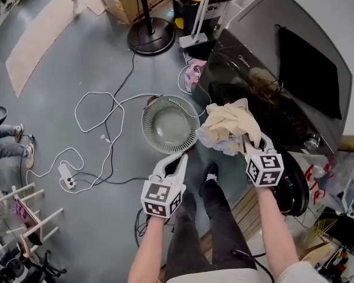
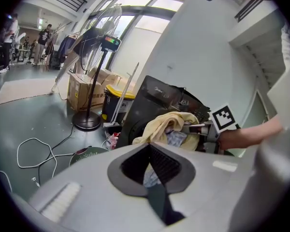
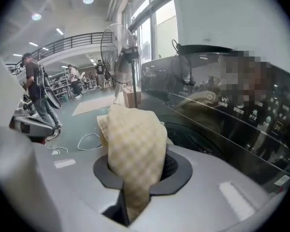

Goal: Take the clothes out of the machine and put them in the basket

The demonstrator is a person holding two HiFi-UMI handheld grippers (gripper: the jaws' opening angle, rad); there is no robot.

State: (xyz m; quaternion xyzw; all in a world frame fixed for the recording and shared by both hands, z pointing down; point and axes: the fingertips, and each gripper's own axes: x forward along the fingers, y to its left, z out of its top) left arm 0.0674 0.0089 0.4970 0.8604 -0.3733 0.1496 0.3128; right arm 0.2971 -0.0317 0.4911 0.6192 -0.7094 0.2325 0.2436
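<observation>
Right tongs [image 1: 248,142] clamped narrow on clothes [image 1: 225,127], a cream waffle-weave cloth bunched with a pale printed piece. In the right gripper view the cream cloth [image 3: 135,141] runs up between the jaws and flops over the tips. The bundle hangs off the tong tips in the air, clear of the floor. Machine [image 1: 265,58], dark with a black cloth draped on top, is just past and right of the right tongs. Its round door [image 1: 296,194] is swung open right of that hand.

Left tongs [image 1: 176,160] have jaws narrow, nearly together, with nothing between them. The bundle is to their right and the two tongs are apart.

Green basket [image 1: 146,122] is on the floor just ahead of the left tongs, left of the bundle, and looks empty. White cable [image 1: 100,122] loops on the floor left of the basket. Fan stand [image 1: 150,35] is well beyond it.
</observation>
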